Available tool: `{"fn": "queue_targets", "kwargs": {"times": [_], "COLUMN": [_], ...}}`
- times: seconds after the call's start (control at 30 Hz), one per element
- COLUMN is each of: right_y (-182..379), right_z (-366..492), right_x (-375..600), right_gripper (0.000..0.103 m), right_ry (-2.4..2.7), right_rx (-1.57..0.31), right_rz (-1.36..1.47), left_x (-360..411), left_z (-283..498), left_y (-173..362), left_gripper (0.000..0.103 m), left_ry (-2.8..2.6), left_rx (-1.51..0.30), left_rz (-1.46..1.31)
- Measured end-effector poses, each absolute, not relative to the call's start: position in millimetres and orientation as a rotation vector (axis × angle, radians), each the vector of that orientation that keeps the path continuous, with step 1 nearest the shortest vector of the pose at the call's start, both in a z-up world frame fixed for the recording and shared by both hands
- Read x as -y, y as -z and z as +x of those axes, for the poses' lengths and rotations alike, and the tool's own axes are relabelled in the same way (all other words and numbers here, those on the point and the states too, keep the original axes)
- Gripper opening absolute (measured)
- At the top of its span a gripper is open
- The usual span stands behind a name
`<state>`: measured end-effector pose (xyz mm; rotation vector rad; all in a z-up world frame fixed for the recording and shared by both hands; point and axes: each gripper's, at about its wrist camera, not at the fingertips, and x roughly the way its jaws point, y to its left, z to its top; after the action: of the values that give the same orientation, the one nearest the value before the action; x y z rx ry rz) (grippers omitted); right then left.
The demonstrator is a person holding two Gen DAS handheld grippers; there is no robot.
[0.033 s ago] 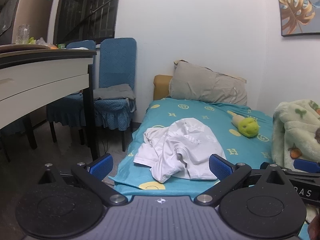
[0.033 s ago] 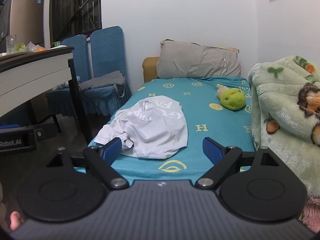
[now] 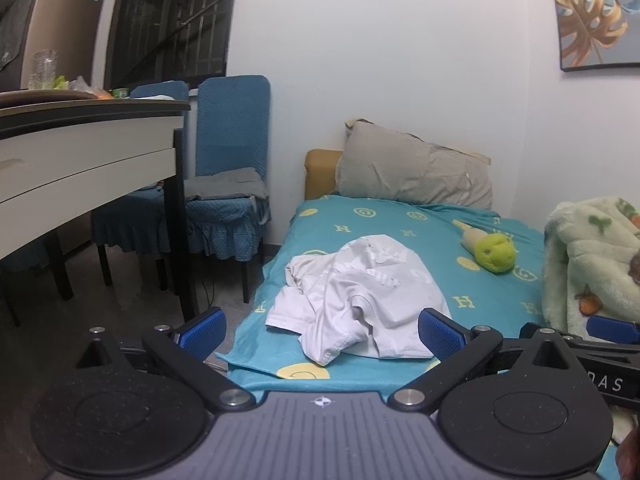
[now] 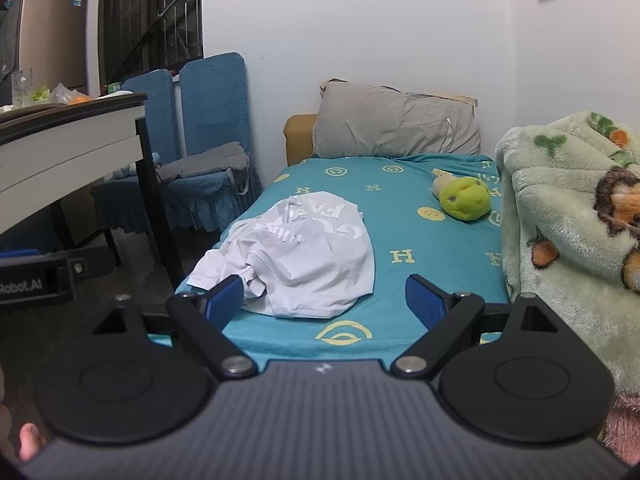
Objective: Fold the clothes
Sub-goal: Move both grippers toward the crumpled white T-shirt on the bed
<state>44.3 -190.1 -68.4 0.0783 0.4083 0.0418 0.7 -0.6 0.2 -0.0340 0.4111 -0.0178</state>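
Note:
A crumpled white T-shirt (image 3: 360, 284) lies in a heap near the foot of a bed with a teal sheet (image 3: 400, 216). My left gripper (image 3: 322, 330) is held short of the bed's end, open wide, and nothing is between its blue pads. In the right wrist view the same shirt (image 4: 304, 256) lies left of the middle of the sheet (image 4: 420, 280), grey lettering showing on its far side. My right gripper (image 4: 325, 302) is also open and empty, just short of the shirt's near edge. Neither gripper touches the cloth.
A grey pillow (image 3: 416, 176) leans at the head of the bed. A green plush toy (image 3: 494, 252) lies to the right, and a pale fleece blanket (image 4: 560, 220) is heaped along the right side. Blue-covered chairs (image 3: 228, 184) and a white table (image 3: 92, 148) stand to the left over bare floor.

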Motion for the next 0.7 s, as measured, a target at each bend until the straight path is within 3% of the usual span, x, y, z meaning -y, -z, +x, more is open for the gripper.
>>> {"fn": "queue_targets", "kwargs": {"times": [0.7], "right_y": [67], "right_z": [40], "right_x": [194], "right_gripper": [0.089], "right_ry": [-0.021], "right_rx": [-0.404], "right_rz": [0.093], "left_x": [16], "left_z": [-2], "left_y": [11], "left_gripper": [0.103], "left_ry": [0.062], "left_rx": [-0.396], "left_rz": [0.015]}}
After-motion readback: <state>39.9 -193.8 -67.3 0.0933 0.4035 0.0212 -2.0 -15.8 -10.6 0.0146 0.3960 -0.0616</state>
